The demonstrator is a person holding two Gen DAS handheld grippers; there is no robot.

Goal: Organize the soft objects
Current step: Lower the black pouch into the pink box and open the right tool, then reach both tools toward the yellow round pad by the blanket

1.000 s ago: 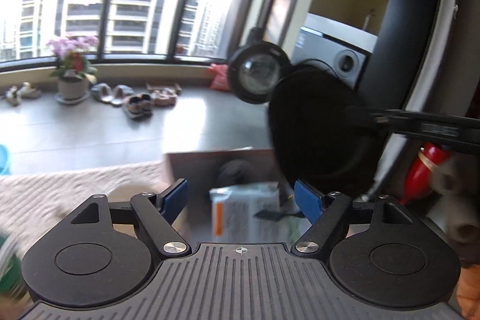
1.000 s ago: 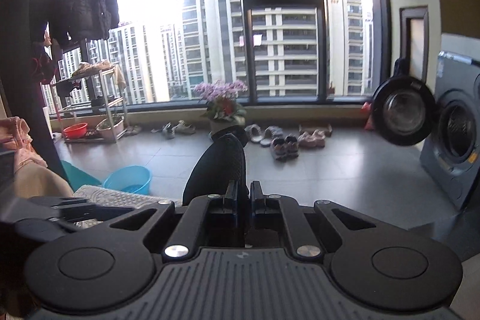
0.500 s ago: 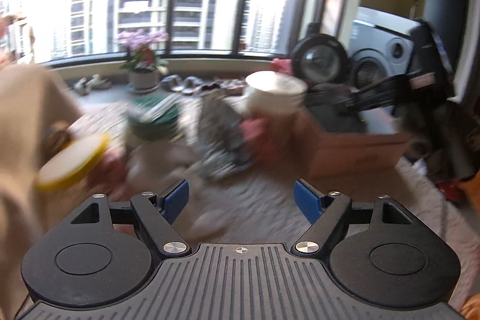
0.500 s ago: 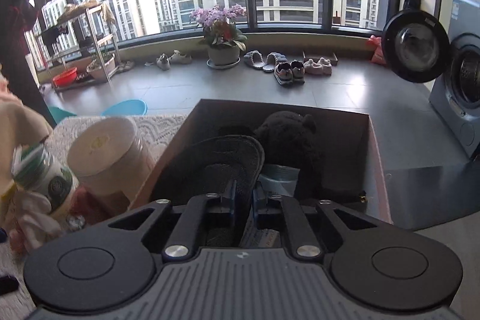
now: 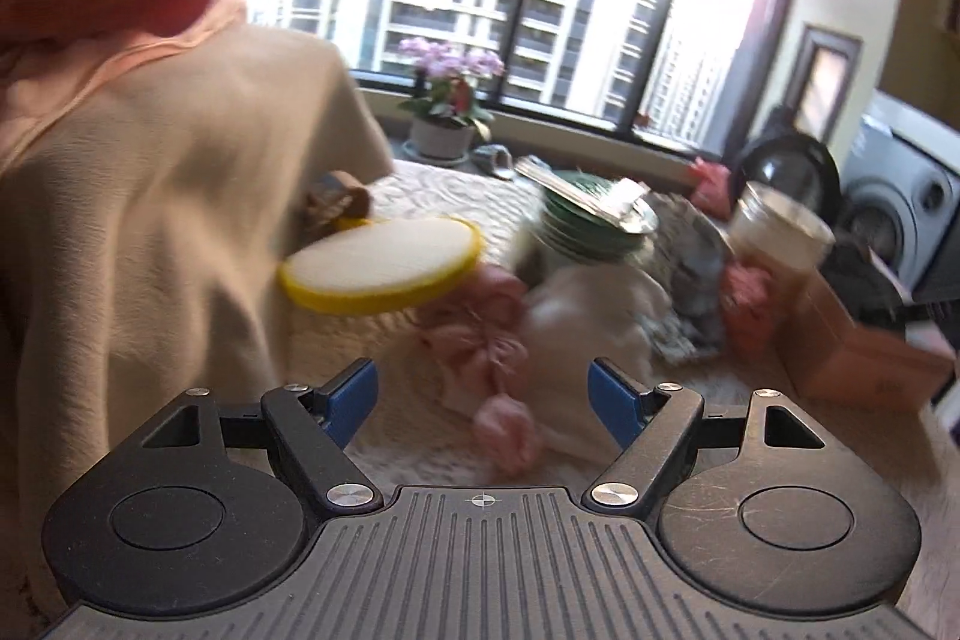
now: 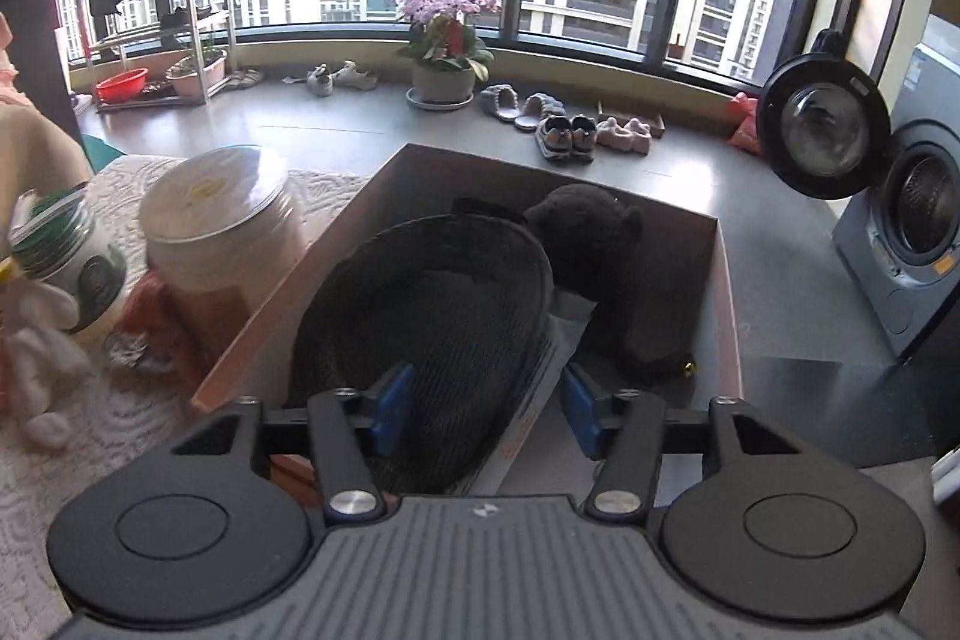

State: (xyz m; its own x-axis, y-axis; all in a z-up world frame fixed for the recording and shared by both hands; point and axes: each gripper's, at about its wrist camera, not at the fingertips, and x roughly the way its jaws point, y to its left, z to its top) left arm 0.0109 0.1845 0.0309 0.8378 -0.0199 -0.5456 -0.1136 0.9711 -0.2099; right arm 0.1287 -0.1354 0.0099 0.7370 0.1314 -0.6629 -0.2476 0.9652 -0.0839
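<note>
Your left gripper [image 5: 483,397]: jaws spread wide and holding nothing, poised above a heap of soft things on the pale textured rug [image 5: 432,196].

Your right gripper [image 6: 480,409]: jaws wide apart with nothing clamped; the blue pads [image 6: 391,397] stand either side of the black mesh item [image 6: 432,328], and contact cannot be made out.

Black mesh item: lying inside the cardboard box [image 6: 720,292], its rounded end toward the window.

Black plush toy [image 6: 600,244]: also in the box, at the far right, just beside the mesh item.

Pink cloth [image 5: 480,340]: crumpled on the rug just ahead of your left gripper, blurred.

White plush [image 5: 594,304]: beside the pink cloth, below the green-lidded jar [image 5: 576,226].

Yellow-rimmed round pad [image 5: 384,262]: tilted, left of the jar, against the beige fabric [image 5: 168,232] draped at left.

Clear-lidded jar [image 6: 222,226]: upright on the rug, just left of the box wall.

Backdrop: potted orchid [image 6: 444,40] on the sill, shoes [image 6: 564,133] on the grey floor, washing machine [image 6: 906,232] at right with its door open.
</note>
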